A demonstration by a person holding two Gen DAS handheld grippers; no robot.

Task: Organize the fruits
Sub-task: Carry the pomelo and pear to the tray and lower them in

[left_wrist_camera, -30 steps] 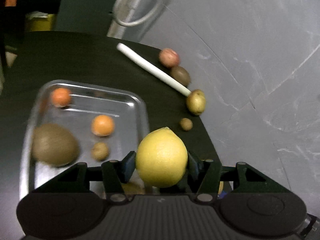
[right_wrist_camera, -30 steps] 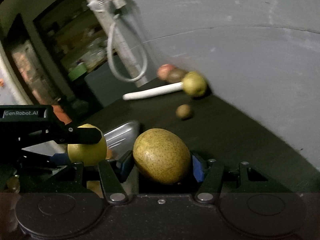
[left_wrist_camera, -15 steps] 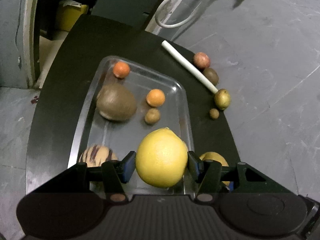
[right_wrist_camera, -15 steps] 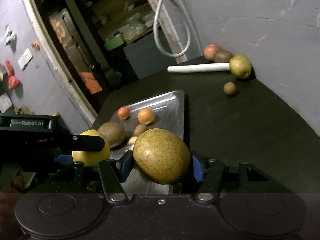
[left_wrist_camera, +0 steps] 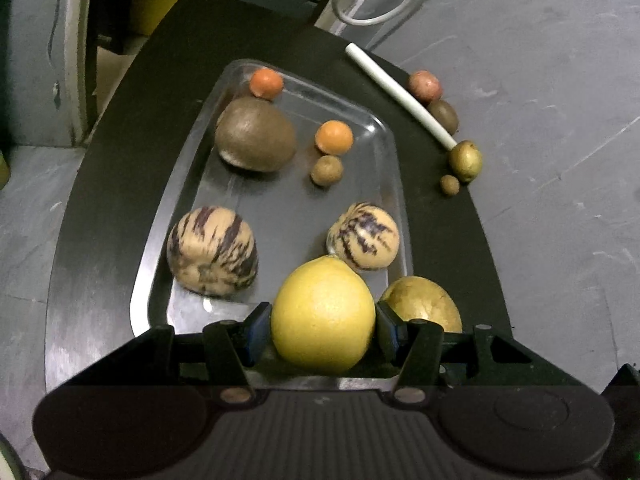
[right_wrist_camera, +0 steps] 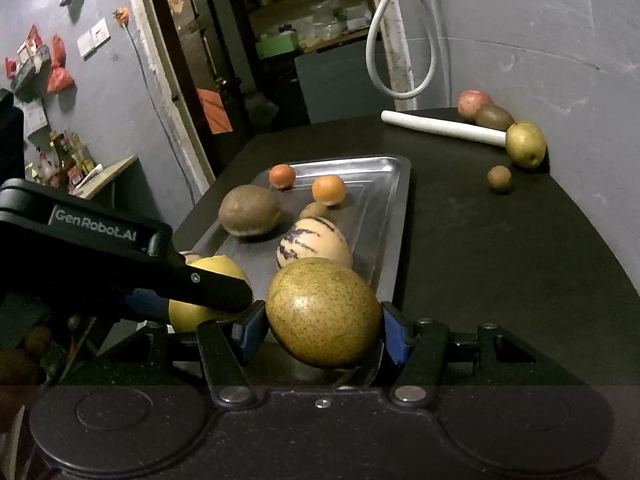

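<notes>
— Two fruits held? 
— Yes: left tongs [left_wrist_camera: 323, 326] clamp a smooth yellow lemon [left_wrist_camera: 323, 314] over the tray's [left_wrist_camera: 154, 276] near end; right tongs [right_wrist_camera: 323, 330] clamp a speckled green-brown fruit [right_wrist_camera: 323, 312]. 
— Changed? 
— Both striped melons now show; earlier the tray sat farther left.

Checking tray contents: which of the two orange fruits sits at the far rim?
The redder orange fruit, at the tray's far rim behind the brown fruit; the paler orange fruit lies mid-tray.

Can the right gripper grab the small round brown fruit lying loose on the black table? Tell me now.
Probably not yet: the right gripper is shut on a speckled green-yellow fruit. The path to the small brown fruit looks clear.
</notes>
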